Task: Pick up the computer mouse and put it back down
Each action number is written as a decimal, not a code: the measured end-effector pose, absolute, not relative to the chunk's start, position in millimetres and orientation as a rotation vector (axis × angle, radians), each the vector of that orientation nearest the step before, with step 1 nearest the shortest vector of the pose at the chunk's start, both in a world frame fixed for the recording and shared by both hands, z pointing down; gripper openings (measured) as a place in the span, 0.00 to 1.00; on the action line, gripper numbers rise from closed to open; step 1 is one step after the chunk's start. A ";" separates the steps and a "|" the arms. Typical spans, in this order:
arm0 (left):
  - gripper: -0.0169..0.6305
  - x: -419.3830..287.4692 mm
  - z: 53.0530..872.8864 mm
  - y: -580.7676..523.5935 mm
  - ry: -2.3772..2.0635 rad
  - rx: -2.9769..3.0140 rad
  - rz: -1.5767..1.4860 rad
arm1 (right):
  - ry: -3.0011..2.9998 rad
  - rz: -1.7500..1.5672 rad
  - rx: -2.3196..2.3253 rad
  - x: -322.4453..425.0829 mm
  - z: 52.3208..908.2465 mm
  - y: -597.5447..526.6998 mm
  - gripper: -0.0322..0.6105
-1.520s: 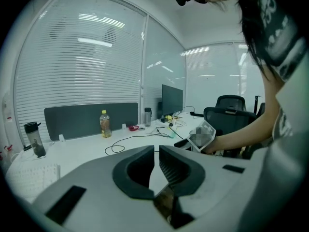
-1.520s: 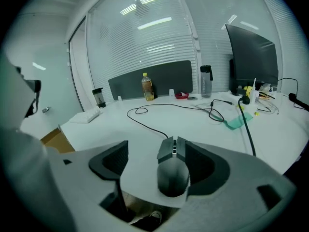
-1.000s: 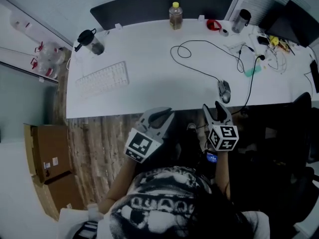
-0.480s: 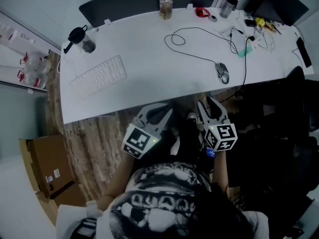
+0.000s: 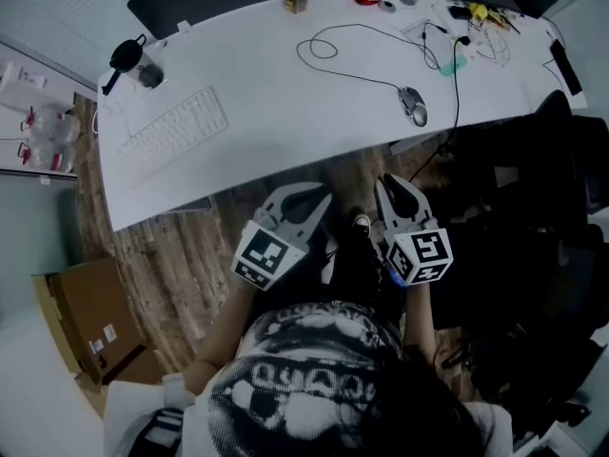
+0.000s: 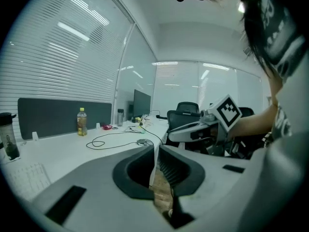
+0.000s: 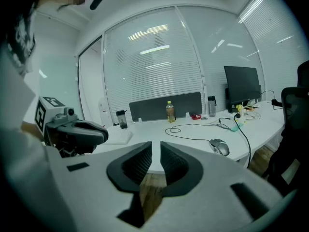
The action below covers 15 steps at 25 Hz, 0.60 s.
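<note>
Pulled back from the bench (image 5: 276, 112) since a second ago, both grippers, and now out over the wooden floor (image 5: 181, 255). Left gripper (image 5: 306, 192): jaws pressed together, holding nothing. Right gripper (image 5: 394, 183): jaws just been closing, only a thin gap left, nothing between. Computer mouse (image 5: 412, 106) lying by the near edge of the bench toward its right end, well apart from both pairs of jaws, farther off than the right gripper and slightly to its right.

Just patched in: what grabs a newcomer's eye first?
The small grey computer mouse sits near the long white desk's front edge, right side. The left tongs and right tongs hang empty over the wooden floor, short of the desk; the right one's jaws have just been closing.
</note>
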<state>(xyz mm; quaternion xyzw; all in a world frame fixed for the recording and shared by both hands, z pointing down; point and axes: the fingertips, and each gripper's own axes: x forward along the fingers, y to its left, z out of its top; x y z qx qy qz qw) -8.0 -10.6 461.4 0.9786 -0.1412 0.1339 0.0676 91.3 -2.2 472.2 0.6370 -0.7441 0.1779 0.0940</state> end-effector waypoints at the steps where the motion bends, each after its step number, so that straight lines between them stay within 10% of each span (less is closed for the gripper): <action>1: 0.07 -6.5 461.3 -6.3 -0.415 2.948 0.401 | -2.208 0.532 1.888 90.2 472.5 1.2 0.12; 15: 0.07 12.8 472.7 22.1 -0.278 2.957 0.458 | -2.209 0.528 1.870 89.2 473.1 23.4 0.04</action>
